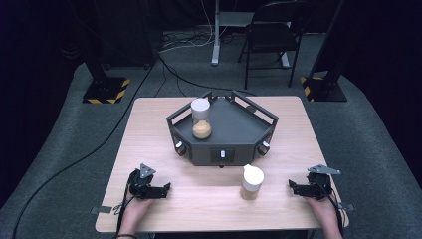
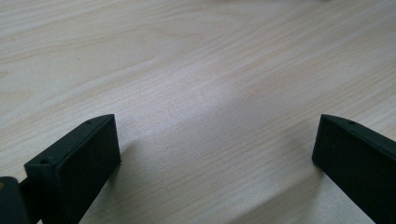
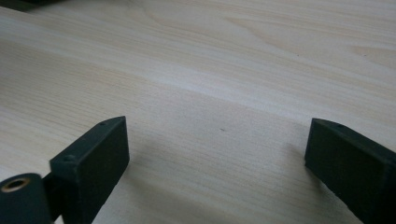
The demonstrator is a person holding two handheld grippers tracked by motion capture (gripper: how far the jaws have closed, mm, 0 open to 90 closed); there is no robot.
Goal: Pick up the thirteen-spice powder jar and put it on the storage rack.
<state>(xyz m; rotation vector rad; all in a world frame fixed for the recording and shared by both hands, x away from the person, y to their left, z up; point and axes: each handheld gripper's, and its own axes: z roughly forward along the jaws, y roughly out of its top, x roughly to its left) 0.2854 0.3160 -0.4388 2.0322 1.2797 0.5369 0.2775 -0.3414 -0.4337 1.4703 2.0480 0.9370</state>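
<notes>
Two clear jars with white lids hold tan powder. One jar (image 1: 201, 119) stands on the left part of a dark angular tray (image 1: 234, 130) at the table's middle. The other jar (image 1: 252, 182) stands on the wood in front of the tray. My left gripper (image 1: 166, 188) lies near the front left edge, pointing right, well left of that jar. My right gripper (image 1: 291, 185) lies near the front right, pointing left toward the jar with a gap between. In the left gripper view the left gripper (image 2: 217, 140) is open over bare wood. The right gripper (image 3: 217, 144) is likewise open, nothing between its pads.
The light wooden table (image 1: 149, 144) stands on grey carpet. The tray has raised rails and knobs on its front faces. A folding chair (image 1: 271, 35) and stand bases with striped tape sit on the floor behind. A cable trails off the left gripper.
</notes>
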